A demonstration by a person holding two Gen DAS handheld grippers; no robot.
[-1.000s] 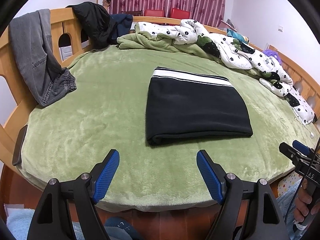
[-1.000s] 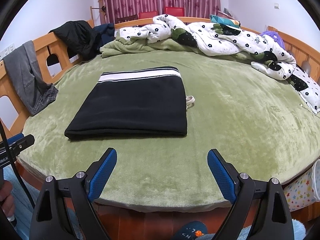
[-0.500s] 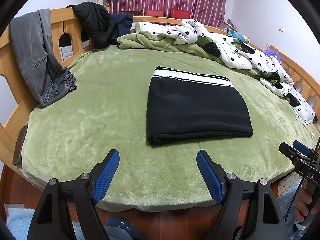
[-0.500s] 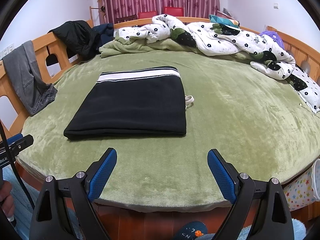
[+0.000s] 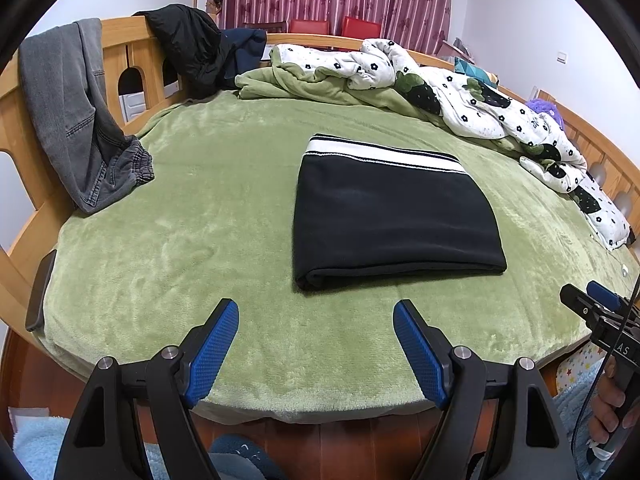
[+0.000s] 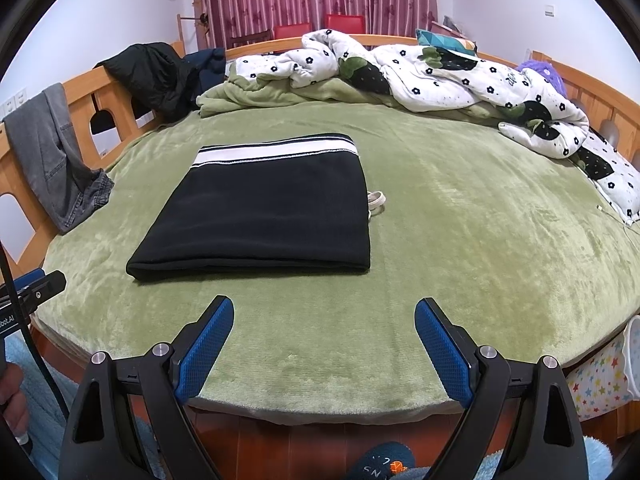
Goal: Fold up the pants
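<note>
Fingers [image 5: 218, 344] of the left gripper [image 5: 316, 346] and right gripper [image 6: 324, 344] gape wide and empty at the bed [image 6: 460, 240] edge, well short of the folded black pants [image 6: 264, 216]; any stray nudge could skew that stack or snag the loose drawstring [image 6: 376, 202].

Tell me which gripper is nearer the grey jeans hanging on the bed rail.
Left. The left gripper sits on the side of the grey jeans; the right gripper is farther along the bed edge, past the folded black pants.
</note>
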